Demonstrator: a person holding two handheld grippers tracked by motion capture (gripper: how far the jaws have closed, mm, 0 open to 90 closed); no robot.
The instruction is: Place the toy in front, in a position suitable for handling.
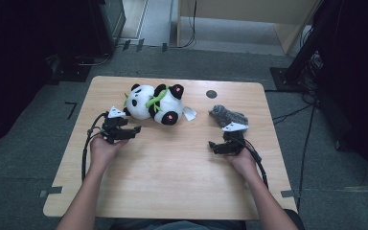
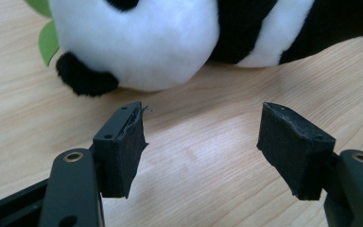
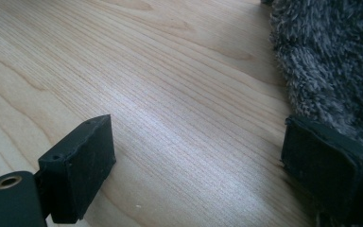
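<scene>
Left claw: I am holding my left claw (image 1: 135,129) just beside the panda toy (image 1: 154,104), its jaws standing apart and released, with only bare wood between them.
Left claw close-up: in the left gripper view my left claw (image 2: 203,142) is pointing at the panda toy (image 2: 170,42), and its pads (image 2: 123,151) are touching nothing.
Panda toy: it is lying on its side on the far left part of the surface (image 1: 172,177), white and black, with a green leaf collar (image 1: 155,99); a white tag (image 1: 189,113) is lying just beside it.
Right claw: I am keeping my right claw (image 1: 213,145) released, jaws spread wide, low over the wood.
Right claw close-up: in the right gripper view my right claw (image 3: 196,161) is gaping over bare wood, and one pad is sitting against the grey fluffy cloth (image 3: 331,61).
Grey fluffy cloth: it is lying bunched on the far right part of the surface, the grey fluffy cloth (image 1: 227,115) just beyond my right hand (image 1: 242,160).
Left hand: my left hand (image 1: 103,148) is gripping the handle near the surface's left edge.
</scene>
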